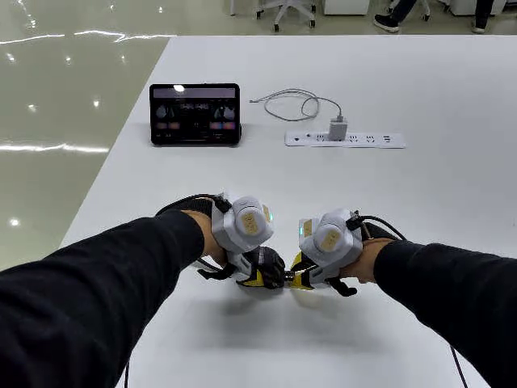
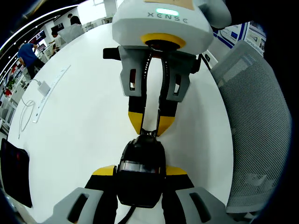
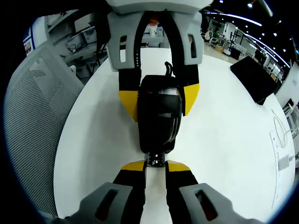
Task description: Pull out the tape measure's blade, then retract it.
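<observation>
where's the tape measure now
Low centre of the head view, over the white table: tape measure case clamped in the left gripper, blade tip pinched by the right gripper.

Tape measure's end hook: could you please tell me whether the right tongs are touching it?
Touching. The right gripper view shows the right tongs pinched on the end hook of the tape measure, no gap at either yellow tip.

A dark tablet point(image 1: 195, 114) stood well beyond the left gripper point(image 1: 260, 273); a power strip point(image 1: 345, 139) with charger point(image 1: 337, 128) lay well beyond the right gripper point(image 1: 299, 280).
</observation>
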`<state>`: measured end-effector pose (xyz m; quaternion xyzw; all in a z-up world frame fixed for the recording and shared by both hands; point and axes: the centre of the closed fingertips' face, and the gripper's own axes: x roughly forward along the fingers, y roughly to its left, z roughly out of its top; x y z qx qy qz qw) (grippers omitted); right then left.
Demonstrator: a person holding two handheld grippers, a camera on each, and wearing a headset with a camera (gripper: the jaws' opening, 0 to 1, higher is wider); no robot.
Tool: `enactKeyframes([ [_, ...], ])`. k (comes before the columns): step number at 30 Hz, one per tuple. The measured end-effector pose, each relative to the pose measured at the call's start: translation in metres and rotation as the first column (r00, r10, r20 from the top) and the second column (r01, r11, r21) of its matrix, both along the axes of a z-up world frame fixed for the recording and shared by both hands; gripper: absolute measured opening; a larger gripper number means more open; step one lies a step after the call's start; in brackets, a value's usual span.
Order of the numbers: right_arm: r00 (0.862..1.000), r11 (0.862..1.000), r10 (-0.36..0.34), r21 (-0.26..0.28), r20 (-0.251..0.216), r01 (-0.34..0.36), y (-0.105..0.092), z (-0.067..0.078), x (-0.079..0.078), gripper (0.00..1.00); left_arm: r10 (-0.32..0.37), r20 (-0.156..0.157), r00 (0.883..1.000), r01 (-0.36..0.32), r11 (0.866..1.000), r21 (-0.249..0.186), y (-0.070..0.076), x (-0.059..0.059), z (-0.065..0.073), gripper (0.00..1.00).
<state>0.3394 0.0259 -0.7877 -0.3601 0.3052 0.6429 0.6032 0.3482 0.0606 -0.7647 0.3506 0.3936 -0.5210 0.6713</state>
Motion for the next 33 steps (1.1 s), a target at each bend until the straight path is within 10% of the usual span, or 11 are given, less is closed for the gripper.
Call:
enactKeyframes([
  [33, 0.997, 0.998, -0.061, -0.001, -0.048, 0.061, -0.015, -0.007, 0.006, 0.09, 0.026, 0.007, 1.0, -0.026, 1.0, -0.013, 0.001, 0.001, 0.001, 0.32],
])
